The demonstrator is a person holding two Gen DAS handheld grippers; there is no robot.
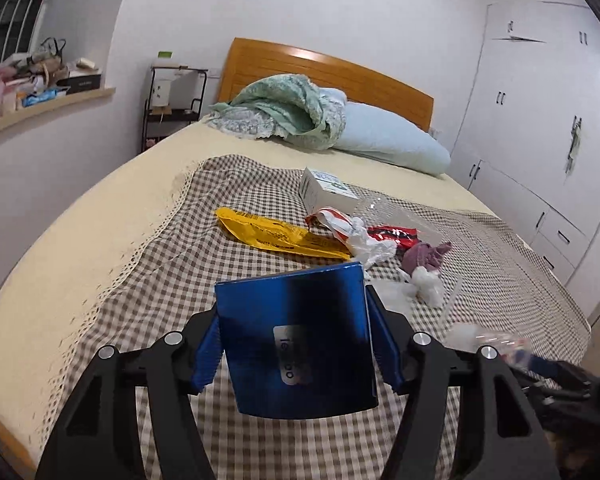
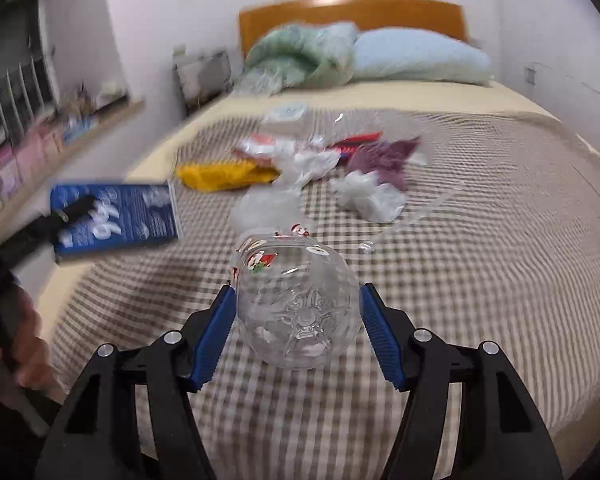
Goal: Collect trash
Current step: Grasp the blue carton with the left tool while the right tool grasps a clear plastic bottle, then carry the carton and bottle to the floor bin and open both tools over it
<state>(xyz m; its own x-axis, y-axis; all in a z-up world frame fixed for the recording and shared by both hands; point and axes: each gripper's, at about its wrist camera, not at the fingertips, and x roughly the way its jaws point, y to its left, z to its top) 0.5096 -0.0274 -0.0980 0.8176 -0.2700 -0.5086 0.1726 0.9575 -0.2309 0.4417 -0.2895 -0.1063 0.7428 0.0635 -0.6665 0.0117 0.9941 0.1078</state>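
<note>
Left wrist view, nearest: the left gripper (image 1: 296, 344) has its 2 blue pads (image 1: 208, 354) pinching a blue box (image 1: 296, 340) by its sides, lifted clear of the checked cloth (image 1: 148, 280). At 12 o'clock beyond the box lies a yellow packet (image 1: 276, 234); at 1 o'clock sit white crumpled plastic (image 1: 366, 242), a red wrapper (image 1: 394, 236) and a purple rag (image 1: 426, 256). Farther at 12 o'clock rests a white carton (image 1: 326, 190), then a green quilt (image 1: 288, 110) and a pale pillow (image 1: 392, 138) against the wooden headboard (image 1: 328, 76).

Right wrist view, nearest: the right gripper (image 2: 298, 320) has its 2 pads clamped on a clear plastic bottle (image 2: 298, 304), base toward the camera, held above the cloth. At 10 o'clock the blue box shows in the other gripper. The trash pile sits at 12 o'clock, blurred.
</note>
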